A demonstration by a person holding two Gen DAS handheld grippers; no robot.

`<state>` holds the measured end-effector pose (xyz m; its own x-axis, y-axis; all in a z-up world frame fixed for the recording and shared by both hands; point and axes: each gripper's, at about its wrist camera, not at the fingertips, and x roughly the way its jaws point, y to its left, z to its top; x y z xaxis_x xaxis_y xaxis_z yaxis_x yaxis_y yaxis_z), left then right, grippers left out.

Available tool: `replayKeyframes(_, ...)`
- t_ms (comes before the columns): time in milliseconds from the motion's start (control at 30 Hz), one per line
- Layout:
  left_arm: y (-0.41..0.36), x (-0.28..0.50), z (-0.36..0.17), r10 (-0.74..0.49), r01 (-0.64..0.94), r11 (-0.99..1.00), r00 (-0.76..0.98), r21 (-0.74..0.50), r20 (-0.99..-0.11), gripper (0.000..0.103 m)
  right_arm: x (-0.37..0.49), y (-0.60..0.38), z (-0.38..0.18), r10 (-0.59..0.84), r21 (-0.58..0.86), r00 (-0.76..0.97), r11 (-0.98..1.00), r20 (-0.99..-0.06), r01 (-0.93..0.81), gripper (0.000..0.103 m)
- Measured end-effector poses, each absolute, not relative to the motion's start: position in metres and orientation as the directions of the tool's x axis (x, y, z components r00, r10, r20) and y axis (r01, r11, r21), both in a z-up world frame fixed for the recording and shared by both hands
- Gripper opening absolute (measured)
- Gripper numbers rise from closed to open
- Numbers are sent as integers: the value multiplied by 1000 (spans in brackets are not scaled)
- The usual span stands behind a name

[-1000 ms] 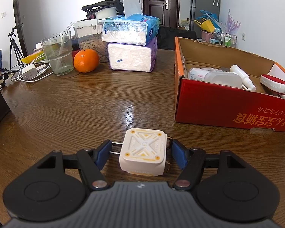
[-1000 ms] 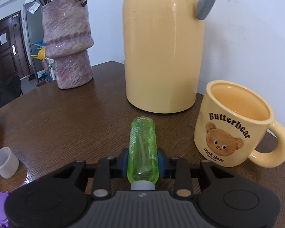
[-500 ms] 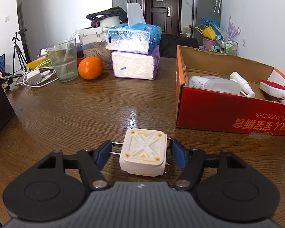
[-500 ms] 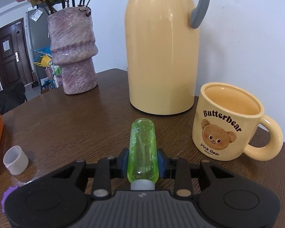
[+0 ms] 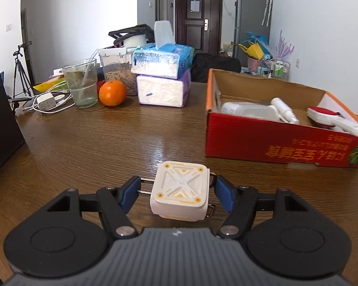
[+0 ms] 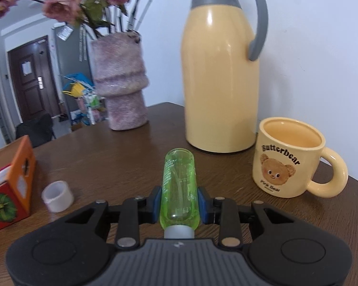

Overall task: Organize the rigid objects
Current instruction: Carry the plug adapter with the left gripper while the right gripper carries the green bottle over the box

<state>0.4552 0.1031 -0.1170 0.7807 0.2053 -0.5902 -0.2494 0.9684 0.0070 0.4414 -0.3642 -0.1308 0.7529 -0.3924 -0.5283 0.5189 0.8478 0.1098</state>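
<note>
The left tongs (image 5: 177, 194) hold a white square charger (image 5: 180, 190) with yellow marks on its face. The left blue pad presses on its two metal prongs and the right pad on the metal ring at its other side. The charger hangs just above the brown wooden bench (image 5: 107, 143).

Ahead and to the right on the bench stands a red cardboard box (image 5: 274, 143), open at the top. Inside it lie a white bottle (image 5: 241, 110), a white spray bottle (image 5: 284, 109) and a red and white tool (image 5: 331, 119). Toward the far left edge of the bench sit a glass (image 5: 82, 83) of water, an orange (image 5: 112, 93), a white plug with cables (image 5: 45, 101), a clear tub (image 5: 117, 71) and two stacked tissue packs (image 5: 163, 78).

The right tongs (image 6: 179, 201) are closed narrow on a green see-through bottle (image 6: 179, 186), its grey cap end toward the camera and its rounded end pointing away. Past it, near the far edge of the bench (image 6: 107, 162) by the wall, stand a tall yellow jug (image 6: 220, 83) with a grey handle and, just to its right, a yellow bear mug (image 6: 291, 159). A pink vase (image 6: 121, 83) of dried roses stands to the left of the jug. A small white cap (image 6: 57, 196) lies on the bench at the left, close to the corner of the red box (image 6: 9, 190).
</note>
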Motion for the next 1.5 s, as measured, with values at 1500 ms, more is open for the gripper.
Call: replayKeyframes(1500,19,435,-67,83,-140,987,855,-75,-512,69,416,-191,-102,51,175,910,984,-412,24,30)
